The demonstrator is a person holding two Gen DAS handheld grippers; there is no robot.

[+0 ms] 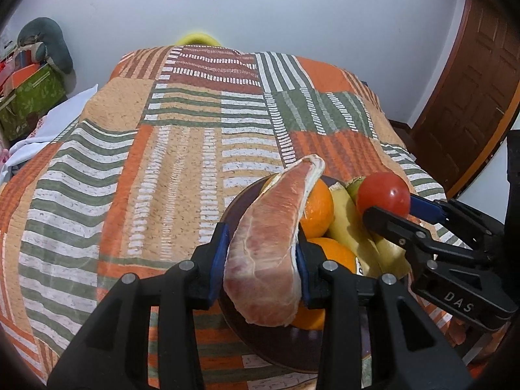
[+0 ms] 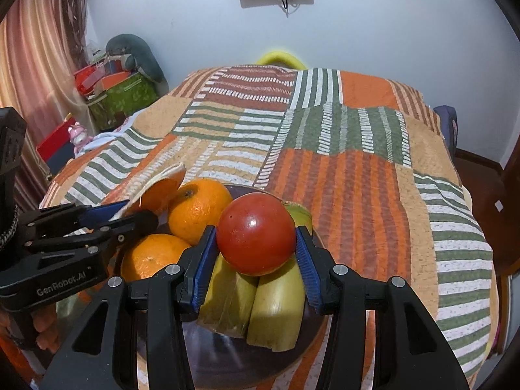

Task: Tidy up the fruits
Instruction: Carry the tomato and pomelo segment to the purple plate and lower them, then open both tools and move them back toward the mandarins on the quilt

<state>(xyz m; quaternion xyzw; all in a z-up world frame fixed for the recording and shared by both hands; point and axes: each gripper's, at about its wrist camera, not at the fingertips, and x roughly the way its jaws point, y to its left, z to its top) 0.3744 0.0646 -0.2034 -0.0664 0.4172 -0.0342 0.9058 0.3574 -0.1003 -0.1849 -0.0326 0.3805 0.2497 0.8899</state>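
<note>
Pinched between the left gripper's blue pads is one peeled pink citrus segment, veined and membrane-edged, above the dark bowl. One smooth red tomato sits clamped in the right gripper over the same bowl. Below lie two pebbly oranges and two cut yellow-green banana pieces; a greenish fruit behind the tomato is mostly hidden. Everything rests on a striped quilted bed.
</note>
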